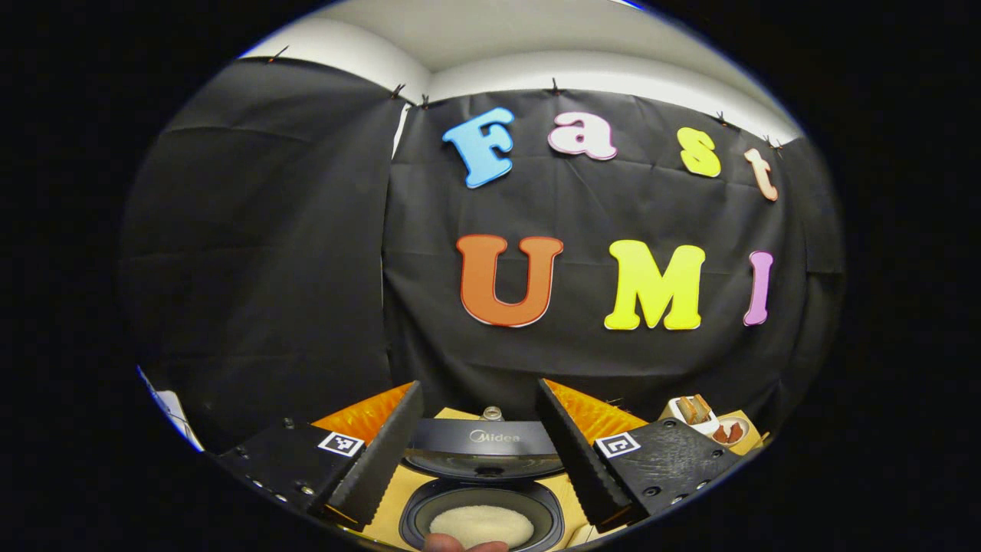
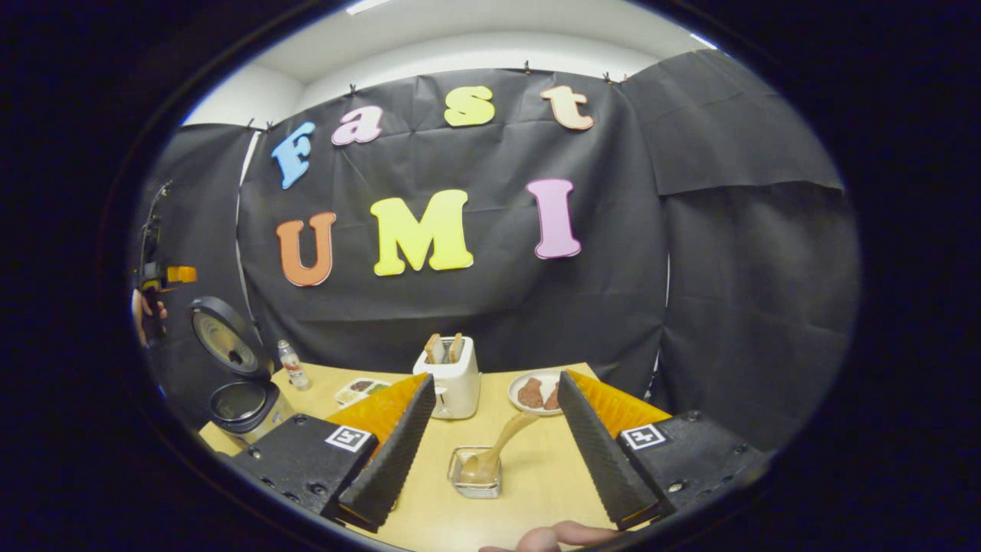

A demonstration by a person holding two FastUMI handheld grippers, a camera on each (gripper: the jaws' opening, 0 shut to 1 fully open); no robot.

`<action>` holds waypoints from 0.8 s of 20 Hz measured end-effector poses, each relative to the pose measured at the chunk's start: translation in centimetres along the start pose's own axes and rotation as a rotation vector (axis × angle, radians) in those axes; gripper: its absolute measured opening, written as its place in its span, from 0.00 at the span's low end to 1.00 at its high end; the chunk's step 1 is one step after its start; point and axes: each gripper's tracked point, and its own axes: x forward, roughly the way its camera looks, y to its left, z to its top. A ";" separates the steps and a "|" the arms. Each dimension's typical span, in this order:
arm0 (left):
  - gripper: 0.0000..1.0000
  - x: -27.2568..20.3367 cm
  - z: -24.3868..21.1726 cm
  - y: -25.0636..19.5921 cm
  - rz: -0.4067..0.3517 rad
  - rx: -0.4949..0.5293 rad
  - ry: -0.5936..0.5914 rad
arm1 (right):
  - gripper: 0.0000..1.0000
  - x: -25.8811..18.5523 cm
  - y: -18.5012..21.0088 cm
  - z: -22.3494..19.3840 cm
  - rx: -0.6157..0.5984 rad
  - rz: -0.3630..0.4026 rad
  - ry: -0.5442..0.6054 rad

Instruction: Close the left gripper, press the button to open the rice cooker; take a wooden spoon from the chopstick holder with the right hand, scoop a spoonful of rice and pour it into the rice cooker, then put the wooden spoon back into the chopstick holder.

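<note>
Rice cooker (image 2: 237,376) stands lid-up at the table's (image 2: 536,475) left edge. Both grippers gape wide, empty. Wooden spoon (image 2: 502,445) leans in its holder (image 2: 475,474) mid-table; a careless grasp may tip it.

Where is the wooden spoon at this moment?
In the right gripper view, the wooden spoon stands tilted in the clear holder on the table, centred between the open right tongs, before the toaster.
</note>
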 end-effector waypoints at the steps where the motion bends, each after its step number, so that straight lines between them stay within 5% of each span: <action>1: 0.94 0.8 -0.9 0.0 -0.007 -0.029 0.048 | 1.00 -0.6 -0.3 -0.3 0.000 -0.015 0.002; 7: 0.97 0.8 -4.1 0.8 -0.006 -0.042 0.224 | 1.00 -3.2 -0.2 0.0 -0.031 -0.042 -0.001; 16: 0.97 -7.6 -12.0 0.9 -0.074 -0.009 0.488 | 0.99 -3.9 8.3 3.2 -0.031 0.111 -0.052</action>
